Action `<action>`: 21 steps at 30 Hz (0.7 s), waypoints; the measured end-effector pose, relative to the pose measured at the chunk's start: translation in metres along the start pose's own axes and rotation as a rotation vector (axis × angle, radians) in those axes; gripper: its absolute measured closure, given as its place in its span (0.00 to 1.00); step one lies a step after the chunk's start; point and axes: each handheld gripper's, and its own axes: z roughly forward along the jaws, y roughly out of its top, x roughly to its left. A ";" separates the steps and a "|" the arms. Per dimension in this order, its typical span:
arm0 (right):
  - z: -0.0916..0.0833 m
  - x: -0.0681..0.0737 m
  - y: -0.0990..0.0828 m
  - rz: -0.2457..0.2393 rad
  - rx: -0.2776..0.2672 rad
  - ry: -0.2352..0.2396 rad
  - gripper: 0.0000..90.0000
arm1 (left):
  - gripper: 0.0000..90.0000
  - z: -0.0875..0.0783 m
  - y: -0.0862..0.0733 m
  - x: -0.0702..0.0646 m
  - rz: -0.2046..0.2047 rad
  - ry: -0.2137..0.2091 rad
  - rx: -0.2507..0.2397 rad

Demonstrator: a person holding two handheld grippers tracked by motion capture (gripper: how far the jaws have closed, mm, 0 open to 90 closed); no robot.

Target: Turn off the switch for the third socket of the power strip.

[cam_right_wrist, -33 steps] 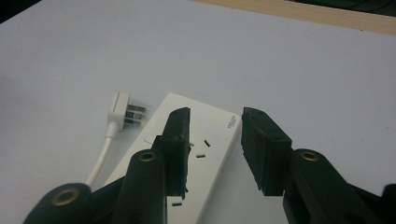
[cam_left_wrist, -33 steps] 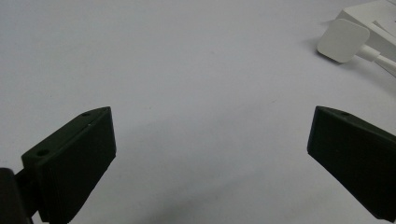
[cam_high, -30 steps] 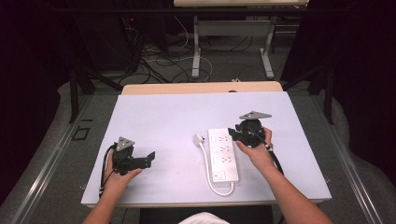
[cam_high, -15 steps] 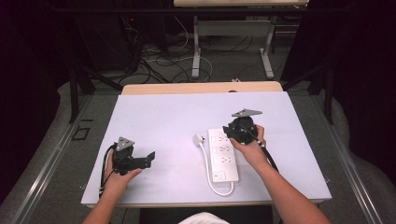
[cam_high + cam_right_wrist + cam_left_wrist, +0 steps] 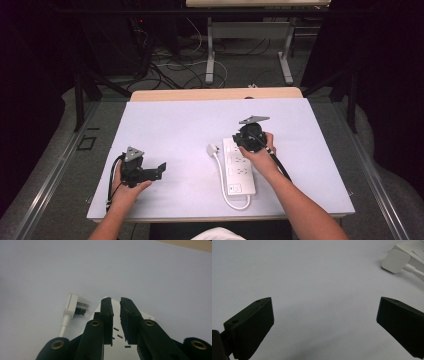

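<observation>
Power strip [image 5: 239, 167] lies under the right claw [image 5: 115, 305], nearly clenched, gripping nothing; left claw [image 5: 324, 320] released.

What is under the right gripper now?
The far end of the white power strip lies under the right gripper, on the table. Its jaws hide part of the sockets; the plug lies beside.
</observation>
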 end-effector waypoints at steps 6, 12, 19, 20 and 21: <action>0.009 0.002 0.000 -0.001 0.027 0.005 0.97 | 0.01 0.001 0.000 0.000 0.000 -0.001 -0.003; 0.017 0.003 0.000 -0.006 0.047 0.007 0.99 | 0.01 0.001 0.000 0.000 0.002 -0.002 -0.002; 0.026 0.004 -0.001 0.003 0.076 0.029 1.00 | 0.01 0.001 0.000 0.000 0.000 -0.002 -0.001; 0.027 0.006 -0.001 0.018 0.085 0.032 1.00 | 0.01 0.001 0.000 0.000 0.000 -0.002 -0.001; 0.029 0.006 -0.002 0.015 0.082 0.035 1.00 | 0.01 0.001 0.000 0.000 0.001 -0.002 0.000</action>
